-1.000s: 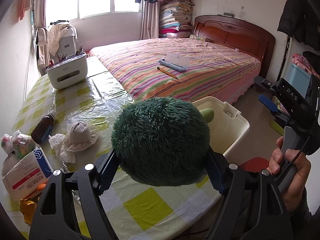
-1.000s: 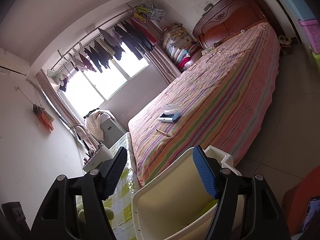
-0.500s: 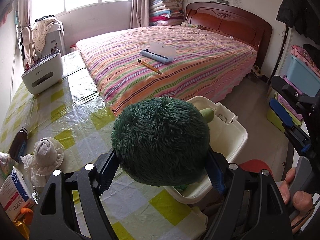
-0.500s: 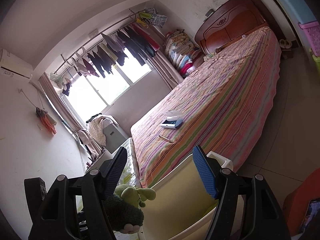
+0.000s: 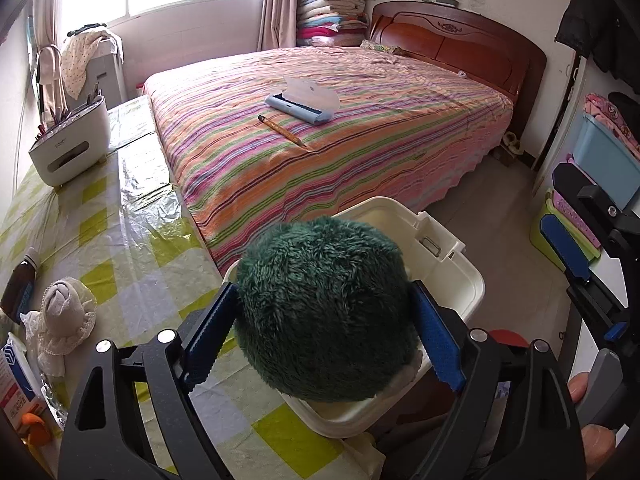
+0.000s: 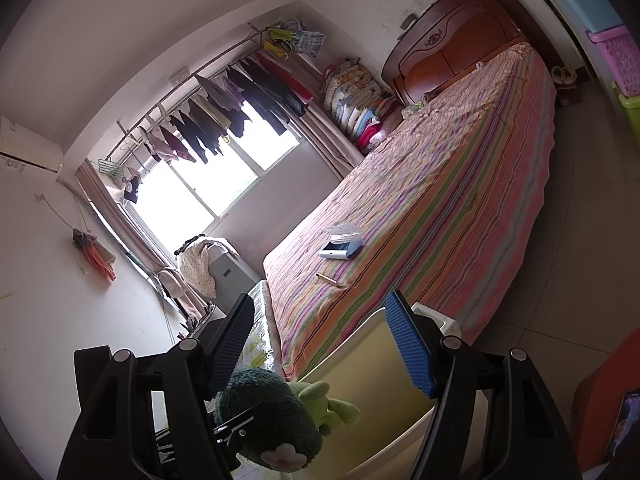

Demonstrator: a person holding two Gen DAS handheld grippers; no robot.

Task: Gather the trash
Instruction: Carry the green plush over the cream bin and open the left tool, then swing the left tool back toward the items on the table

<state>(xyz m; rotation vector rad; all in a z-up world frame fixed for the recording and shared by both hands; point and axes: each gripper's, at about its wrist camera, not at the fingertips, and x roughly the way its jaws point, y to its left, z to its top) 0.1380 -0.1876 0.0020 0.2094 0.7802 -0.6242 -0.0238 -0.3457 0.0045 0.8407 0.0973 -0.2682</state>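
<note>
The bed (image 5: 360, 128) fills the far half of the room, its striped cover lying flat and slightly rumpled, with a carved wooden headboard behind. Nearer comes the table (image 5: 120, 240), under a glossy, crinkled plastic sheet over yellow-green checks. Off the table's edge sits the white bin (image 5: 448, 256), hard smooth plastic, rectangular with rounded corners and a latch on its rim.

Now the action: the left gripper (image 5: 324, 332) is clamped on the green plush toy (image 5: 324, 312), blue ribbed pads pressed into both sides of a round, shaggy, soft body. The toy hangs right above the bin's opening. From the right wrist view its lighter green limbs and a small pink flower patch show (image 6: 276, 420). The right gripper (image 6: 320, 344) stands with its jaws spread wide, nothing between them, hovering beside the bin.

This looks like the drop-off step. The next move likely calls for lowering a little and parting the pads so the toy falls inside; being fuzzy and squashed, it may cling briefly.

Smaller items wait on the table: a white cloth bundle (image 5: 64, 312) and a brown bottle (image 5: 20, 284).
</note>
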